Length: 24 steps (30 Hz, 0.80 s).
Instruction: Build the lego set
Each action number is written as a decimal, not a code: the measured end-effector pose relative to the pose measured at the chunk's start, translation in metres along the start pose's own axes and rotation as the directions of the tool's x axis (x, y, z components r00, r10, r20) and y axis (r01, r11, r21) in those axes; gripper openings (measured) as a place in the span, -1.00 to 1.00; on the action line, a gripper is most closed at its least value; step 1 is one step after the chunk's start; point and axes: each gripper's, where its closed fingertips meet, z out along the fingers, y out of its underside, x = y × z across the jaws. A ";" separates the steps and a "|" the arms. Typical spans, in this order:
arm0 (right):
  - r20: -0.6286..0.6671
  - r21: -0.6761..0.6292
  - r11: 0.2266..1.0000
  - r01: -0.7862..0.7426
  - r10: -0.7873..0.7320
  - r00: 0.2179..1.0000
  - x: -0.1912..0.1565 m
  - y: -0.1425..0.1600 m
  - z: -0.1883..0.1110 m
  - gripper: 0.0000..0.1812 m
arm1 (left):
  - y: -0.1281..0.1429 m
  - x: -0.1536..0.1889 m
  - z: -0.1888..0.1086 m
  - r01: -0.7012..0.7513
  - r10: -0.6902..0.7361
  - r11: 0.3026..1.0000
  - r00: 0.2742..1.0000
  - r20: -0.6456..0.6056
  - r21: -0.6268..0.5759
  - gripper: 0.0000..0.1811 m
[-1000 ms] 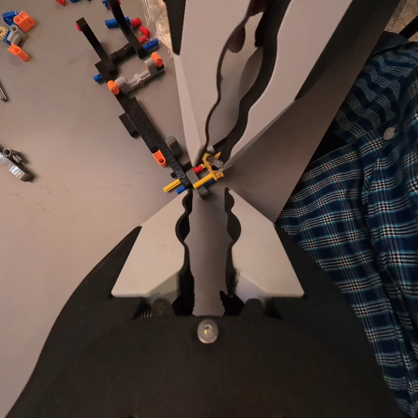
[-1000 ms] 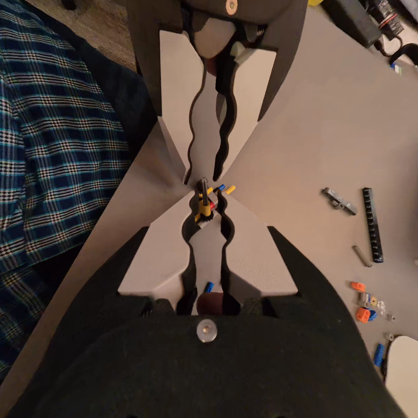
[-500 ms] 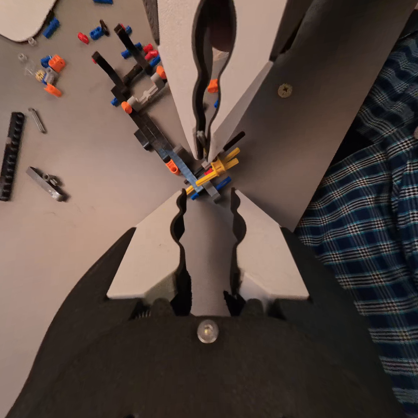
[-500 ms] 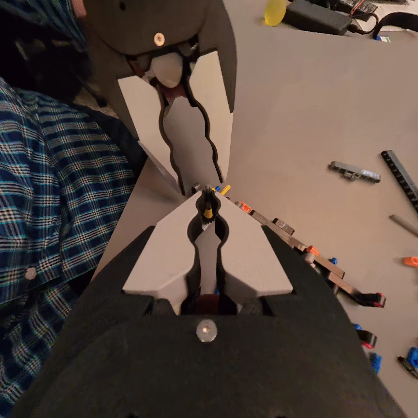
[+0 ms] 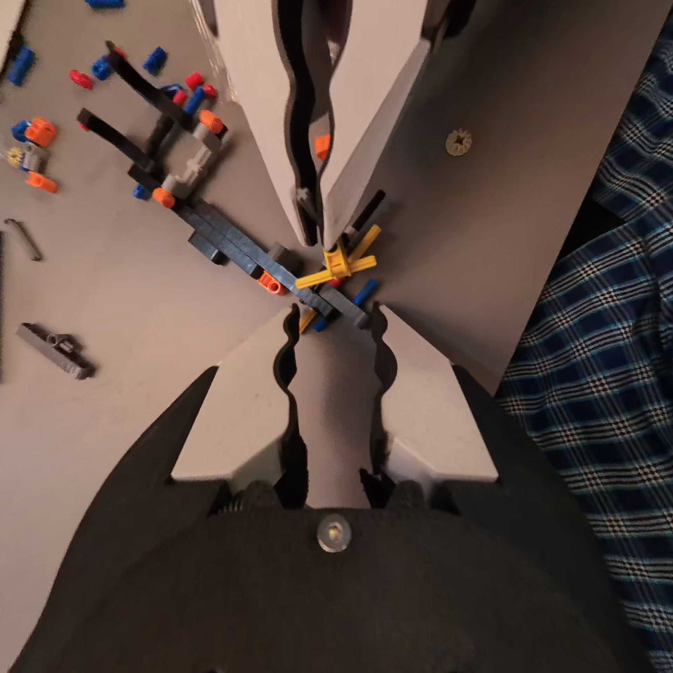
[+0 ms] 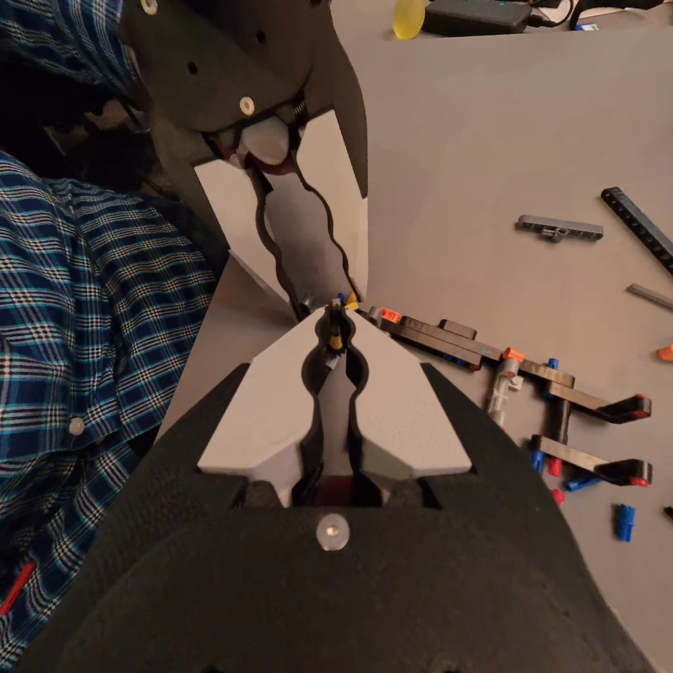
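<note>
The light, stiff lego assembly (image 5: 233,240) near the table's (image 5: 109,418) edge suits beam grips: right claw (image 6: 337,317) pinches its yellow connector (image 5: 337,260), left claw (image 5: 333,313) gapes.

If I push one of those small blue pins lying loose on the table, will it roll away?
Probably: the blue pin looks round and stubby, lying on its side on the smooth table. It also looks light, so a nudge might send it skidding.
</note>
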 end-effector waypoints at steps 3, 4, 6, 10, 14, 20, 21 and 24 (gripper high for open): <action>-0.015 0.007 1.000 -0.007 0.007 1.000 0.002 0.001 -0.005 -0.99 | -0.004 0.001 0.002 0.009 -0.008 1.000 1.000 -0.006 0.015 -0.60; -0.019 0.008 1.000 -0.009 0.009 1.000 0.003 0.002 -0.007 -0.99 | -0.005 0.002 0.003 0.008 -0.008 1.000 1.000 -0.009 0.016 -0.60; -0.027 0.004 1.000 -0.005 0.005 1.000 0.003 0.004 -0.009 -0.99 | -0.006 0.003 0.003 0.005 -0.005 1.000 1.000 -0.011 0.020 -0.61; -0.033 0.014 1.000 -0.006 0.007 0.999 0.002 0.006 -0.013 -0.99 | -0.007 0.004 0.003 0.016 -0.016 1.000 1.000 -0.022 0.017 -0.61; -0.042 0.015 1.000 -0.015 0.015 0.999 0.001 0.007 -0.016 -0.97 | -0.009 0.005 0.004 0.018 -0.018 1.000 1.000 -0.014 0.014 -0.61; -0.062 0.007 1.000 -0.026 0.026 0.998 0.002 0.010 -0.021 -0.88 | -0.010 0.006 0.003 0.019 -0.019 1.000 1.000 -0.015 0.011 -0.62; -0.064 0.006 1.000 -0.026 0.026 0.998 0.002 0.010 -0.022 -0.88 | -0.010 0.006 0.003 0.021 -0.021 1.000 1.000 -0.016 0.011 -0.62; -0.084 0.005 1.000 -0.008 0.009 0.996 0.003 0.010 -0.025 -0.92 | -0.011 0.006 0.003 0.022 -0.022 1.000 1.000 -0.017 0.009 -0.62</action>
